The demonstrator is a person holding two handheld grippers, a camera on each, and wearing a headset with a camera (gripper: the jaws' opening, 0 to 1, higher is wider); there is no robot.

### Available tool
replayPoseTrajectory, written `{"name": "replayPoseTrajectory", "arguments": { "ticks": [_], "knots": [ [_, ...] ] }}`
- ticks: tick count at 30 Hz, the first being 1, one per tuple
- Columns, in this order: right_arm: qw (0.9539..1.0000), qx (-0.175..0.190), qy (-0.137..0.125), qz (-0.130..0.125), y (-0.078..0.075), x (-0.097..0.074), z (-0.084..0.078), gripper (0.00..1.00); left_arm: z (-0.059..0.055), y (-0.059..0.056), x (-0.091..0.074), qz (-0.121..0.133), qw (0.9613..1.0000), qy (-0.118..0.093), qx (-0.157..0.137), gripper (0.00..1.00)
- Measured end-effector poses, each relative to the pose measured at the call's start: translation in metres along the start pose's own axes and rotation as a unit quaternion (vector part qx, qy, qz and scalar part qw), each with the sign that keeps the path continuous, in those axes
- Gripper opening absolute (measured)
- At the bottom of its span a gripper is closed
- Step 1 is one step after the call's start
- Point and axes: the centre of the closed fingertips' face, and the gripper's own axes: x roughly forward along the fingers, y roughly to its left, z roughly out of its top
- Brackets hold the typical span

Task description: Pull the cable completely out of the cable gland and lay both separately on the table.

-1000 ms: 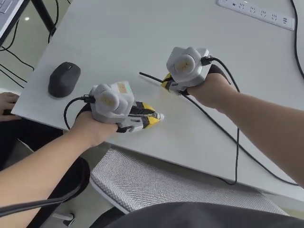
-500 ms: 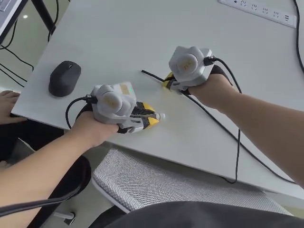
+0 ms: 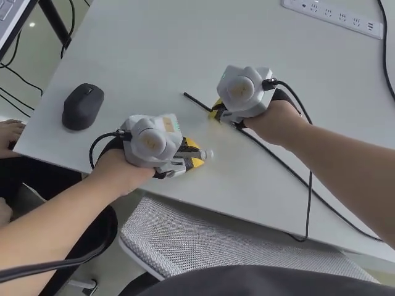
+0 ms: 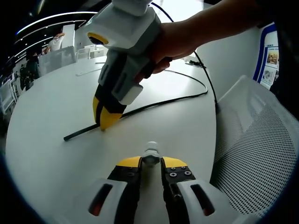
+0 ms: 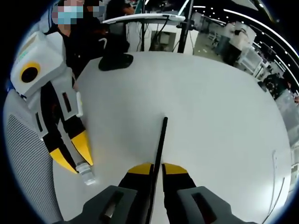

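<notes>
In the head view, the left gripper (image 3: 197, 154) is in the lower middle of the frame, near the front edge of the big white table (image 3: 154, 43); its yellow-tipped jaws are shut tight on a small pale plastic cable gland (image 3: 208, 152), which pokes out past the tips. In the left gripper view, the cable gland (image 4: 151, 151) sits pinched between the two yellow tips at the lower middle.

The right gripper (image 3: 215, 111) is in the middle of the head view, up and to the right of the left one; its jaws squeeze a thin black cable (image 3: 196, 100); a short free end sticks out toward the upper left and lies on the table; the rest runs off toward the lower right. The cable is all the way out of the cable gland; bare table shows between them. In the right gripper view, the cable (image 5: 160, 140) runs straight up from the lower middle.

A dark oval computer mouse (image 3: 82, 106) sits at the left; a long white power strip (image 3: 333, 15) lies at the upper right; a grey mesh chair seat (image 3: 203, 240) is at the bottom.
</notes>
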Motion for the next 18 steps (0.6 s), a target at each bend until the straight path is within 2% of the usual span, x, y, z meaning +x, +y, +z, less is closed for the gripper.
{"name": "replayPoseTrajectory", "arguments": {
  "ticks": [6, 8, 11, 18],
  "knots": [
    [0.9997, 0.024, -0.005, 0.0, -0.002, 0.0, 0.001, 0.11, -0.003, 0.002, 0.001, 0.003, 1.0, 0.003, 0.001, 0.2],
    [0.9998, 0.017, -0.004, -0.005, -0.004, -0.001, 0.001, 0.13, -0.003, 0.003, 0.002, 0.002, 1.0, 0.003, -0.002, 0.2],
    [0.9995, 0.029, -0.013, -0.006, -0.005, -0.006, 0.004, 0.16, -0.004, 0.005, 0.003, 0.003, 1.0, 0.002, -0.001, 0.21],
    [0.9976, 0.051, -0.043, -0.018, -0.007, -0.031, 0.013, 0.26, -0.003, 0.001, 0.0, 0.008, 0.9999, 0.006, 0.004, 0.24]
  ]
}}
